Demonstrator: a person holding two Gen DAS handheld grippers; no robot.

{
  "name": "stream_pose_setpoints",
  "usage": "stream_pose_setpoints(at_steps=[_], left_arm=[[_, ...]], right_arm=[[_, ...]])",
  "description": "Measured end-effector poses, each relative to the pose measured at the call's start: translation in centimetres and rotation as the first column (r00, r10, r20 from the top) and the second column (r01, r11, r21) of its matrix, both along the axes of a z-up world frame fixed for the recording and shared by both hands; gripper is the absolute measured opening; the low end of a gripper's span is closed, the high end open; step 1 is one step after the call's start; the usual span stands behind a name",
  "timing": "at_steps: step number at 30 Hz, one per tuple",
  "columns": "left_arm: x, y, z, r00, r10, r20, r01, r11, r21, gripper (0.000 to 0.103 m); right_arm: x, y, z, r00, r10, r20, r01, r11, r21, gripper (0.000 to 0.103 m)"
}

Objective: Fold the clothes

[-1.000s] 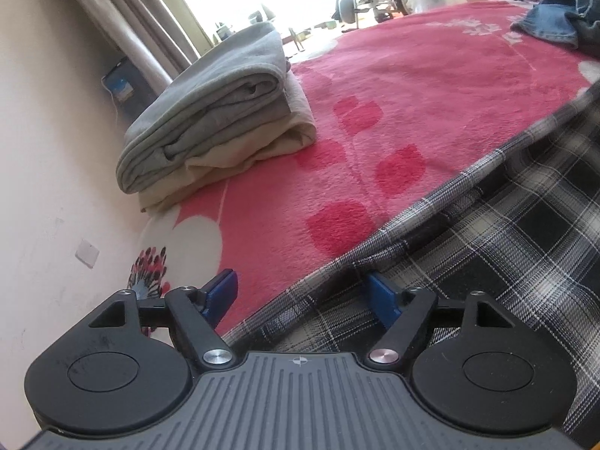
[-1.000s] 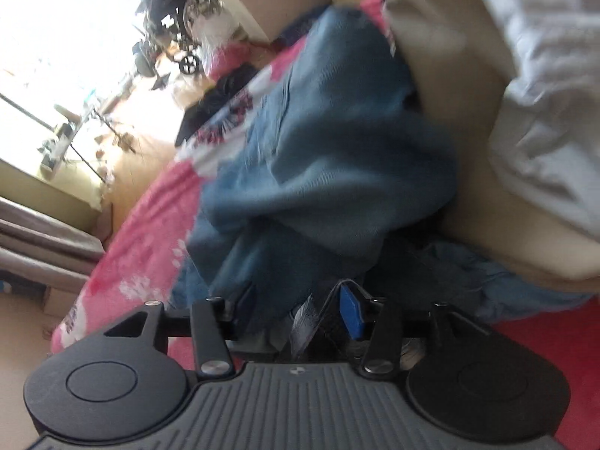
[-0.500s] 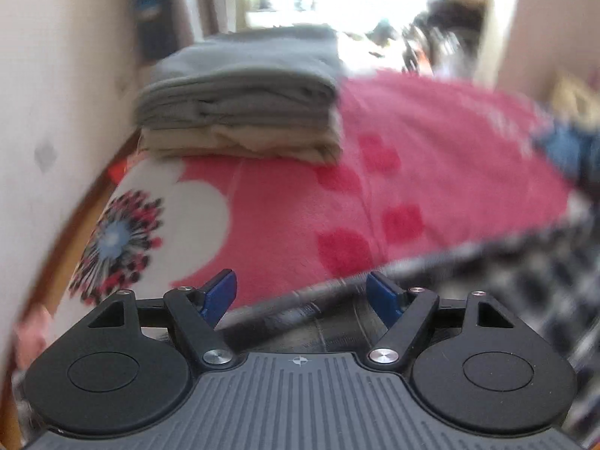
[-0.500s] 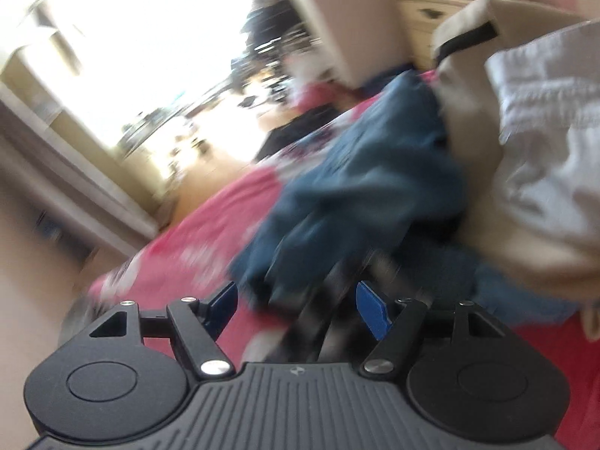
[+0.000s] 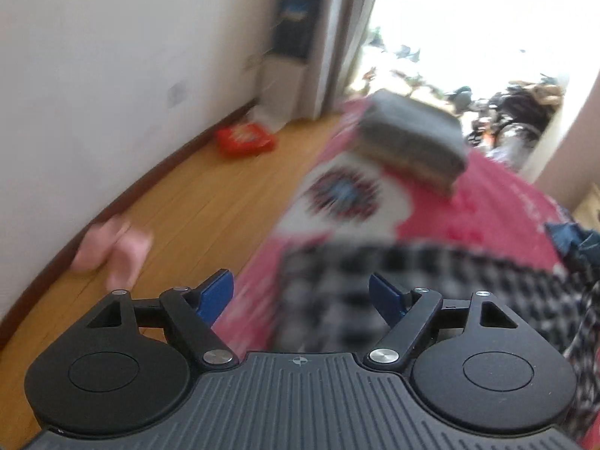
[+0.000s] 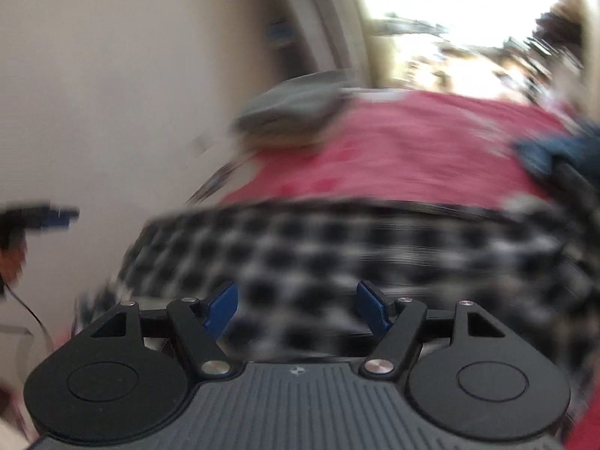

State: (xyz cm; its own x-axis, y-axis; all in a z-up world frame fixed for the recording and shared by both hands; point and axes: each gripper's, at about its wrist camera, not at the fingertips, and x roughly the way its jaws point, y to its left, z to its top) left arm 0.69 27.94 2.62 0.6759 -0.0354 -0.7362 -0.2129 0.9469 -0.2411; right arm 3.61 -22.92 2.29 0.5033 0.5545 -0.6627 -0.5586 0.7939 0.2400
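Observation:
A black-and-white plaid garment lies spread on the red floral blanket; it also fills the lower right wrist view. My left gripper is open and empty, above the garment's left edge near the bed's side. My right gripper is open and empty, just above the plaid cloth. A folded stack of grey and beige clothes sits at the far end of the bed, and shows in the right wrist view. Both views are blurred by motion.
A blue denim garment lies at the right of the bed, and appears in the right wrist view. Wooden floor with a red bag and a pink item lies left. The left gripper's blue tip shows at far left.
Both grippers have swung leftward and pulled back. The right gripper has let go of the plaid cloth and opened. The left view now takes in the floor and wall.

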Motion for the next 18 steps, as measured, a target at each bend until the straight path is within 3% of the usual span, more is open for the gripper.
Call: stream_pose_setpoints(at_steps=[5, 10, 14, 18], left_arm=[[-7.6, 2.1, -4.7, 0.995, 0.054, -0.08, -0.068, 0.98, -0.188, 0.083], [-8.7, 1.7, -8.9, 0.995, 0.064, -0.079, -0.085, 0.945, -0.315, 0.083], [-7.9, 2.2, -10.7, 0.991, 0.115, -0.063, -0.13, 0.917, -0.376, 0.078], [-7.8, 2.0, -11.6, 0.99, 0.129, -0.049, -0.138, 0.911, -0.388, 0.062]], right_arm=[[-2.2, 8.7, -1.7, 0.975, 0.213, 0.058, -0.21, 0.976, -0.051, 0.073], [0.2, 17.1, -2.4, 0.934, 0.34, 0.11, -0.336, 0.94, -0.052, 0.073], [4.7, 23.7, -3.5, 0.944, 0.329, -0.029, -0.327, 0.943, 0.055, 0.072], [8.4, 30.8, -5.7, 0.936, 0.278, -0.217, -0.266, 0.961, 0.081, 0.071]])
